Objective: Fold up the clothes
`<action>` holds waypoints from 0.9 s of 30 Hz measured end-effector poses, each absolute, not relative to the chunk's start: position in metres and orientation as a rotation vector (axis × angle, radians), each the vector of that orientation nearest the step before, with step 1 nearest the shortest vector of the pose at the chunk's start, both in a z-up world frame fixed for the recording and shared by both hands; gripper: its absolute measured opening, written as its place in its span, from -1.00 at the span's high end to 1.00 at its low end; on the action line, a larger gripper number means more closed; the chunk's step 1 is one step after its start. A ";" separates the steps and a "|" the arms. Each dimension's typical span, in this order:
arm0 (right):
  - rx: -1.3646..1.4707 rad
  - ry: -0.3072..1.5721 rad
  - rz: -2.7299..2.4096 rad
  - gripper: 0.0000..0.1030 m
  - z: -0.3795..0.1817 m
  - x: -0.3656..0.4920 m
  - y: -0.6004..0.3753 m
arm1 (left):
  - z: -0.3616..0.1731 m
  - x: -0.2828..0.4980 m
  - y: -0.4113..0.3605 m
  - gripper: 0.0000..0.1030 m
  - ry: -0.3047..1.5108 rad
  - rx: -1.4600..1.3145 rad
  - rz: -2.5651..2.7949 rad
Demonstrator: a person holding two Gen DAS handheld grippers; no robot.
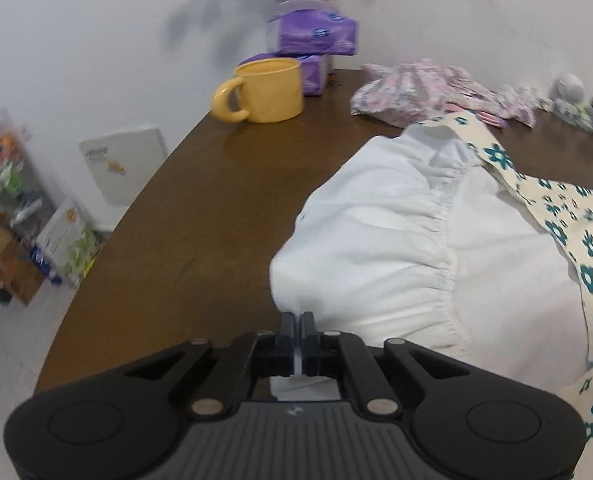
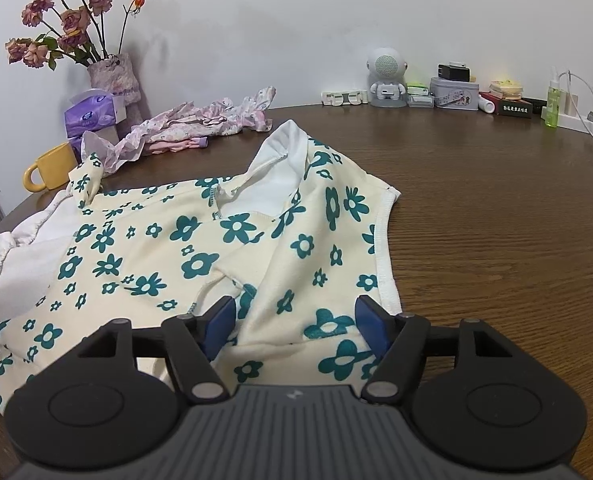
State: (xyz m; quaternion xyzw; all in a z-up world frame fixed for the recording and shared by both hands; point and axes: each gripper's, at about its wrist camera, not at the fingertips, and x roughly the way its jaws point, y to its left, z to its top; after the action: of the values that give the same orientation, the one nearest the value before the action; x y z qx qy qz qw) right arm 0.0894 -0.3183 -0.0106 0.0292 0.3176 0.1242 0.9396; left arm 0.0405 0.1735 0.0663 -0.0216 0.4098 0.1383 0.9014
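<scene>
A cream garment with teal flowers (image 2: 224,248) lies spread on the brown table (image 2: 496,208). Its white lining with a gathered seam (image 1: 396,232) is turned up on the left side. My left gripper (image 1: 297,322) is shut on the white lining's edge, near the table's left rim. My right gripper (image 2: 296,320) is open, its blue pads (image 2: 220,320) on either side of a floral fold at the garment's near right part. The floral cloth also shows at the right of the left wrist view (image 1: 576,240).
A yellow mug (image 1: 264,90), purple tissue packs (image 1: 316,36) and a vase of dried roses (image 2: 112,76) stand at the back left. A crumpled pink floral garment (image 2: 200,124) lies behind. A robot-shaped speaker (image 2: 386,76), boxes and bottles line the back right. Boxes sit on the floor (image 1: 36,248).
</scene>
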 end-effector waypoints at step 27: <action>0.056 0.652 0.263 -0.45 -0.011 0.095 -0.319 | 0.098 0.162 0.165 -0.22 0.810 0.062 0.074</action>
State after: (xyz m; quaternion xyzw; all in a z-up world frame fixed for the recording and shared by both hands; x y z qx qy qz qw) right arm 0.0950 -0.3191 -0.0114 0.0273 0.3194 0.1290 0.9384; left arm 0.1619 0.1646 0.0976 0.0301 0.3937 0.0362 0.9180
